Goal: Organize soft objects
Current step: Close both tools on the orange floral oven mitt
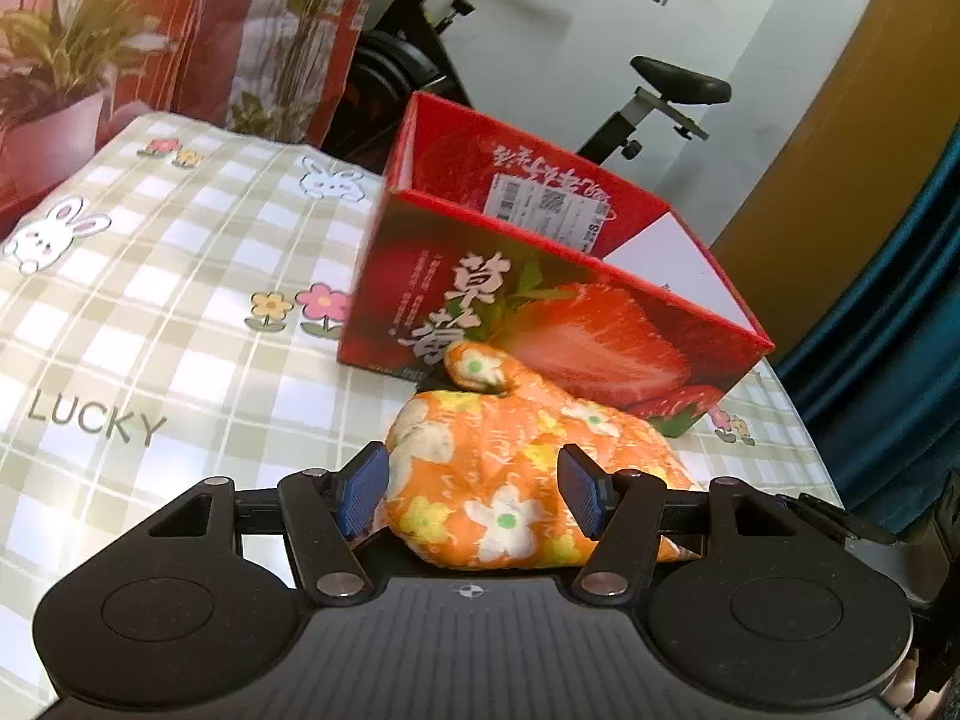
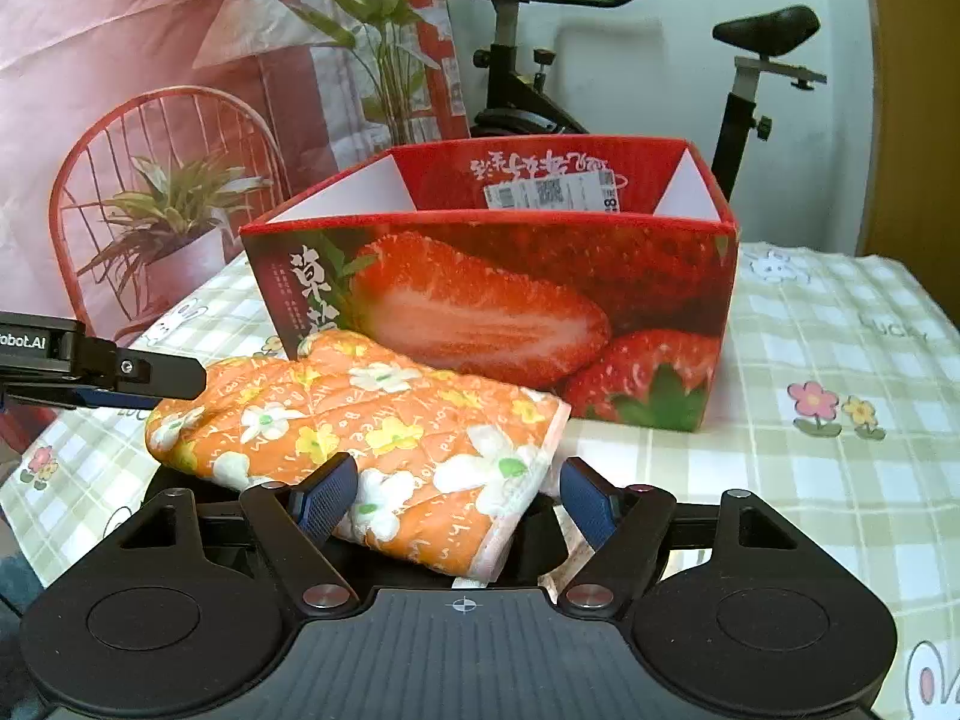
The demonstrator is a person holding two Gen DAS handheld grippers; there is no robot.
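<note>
- Left wrist view: your left gripper (image 1: 471, 491) has its blue pads spread wide on either side of the orange floral oven mitt (image 1: 510, 468), not pinching it. The mitt lies on the checked tablecloth (image 1: 150, 312), its thumb touching the front of the red strawberry box (image 1: 540, 306).
- Right wrist view: your right gripper (image 2: 457, 501) is spread too, straddling the mitt's cuff end. The mitt (image 2: 372, 426) lies just before the box (image 2: 498, 300); your left gripper (image 2: 150, 381) reaches its far end.

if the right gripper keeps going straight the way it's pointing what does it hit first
Probably the orange floral oven mitt, already lying between the open right gripper fingers. Behind it stands the strawberry box.
</note>
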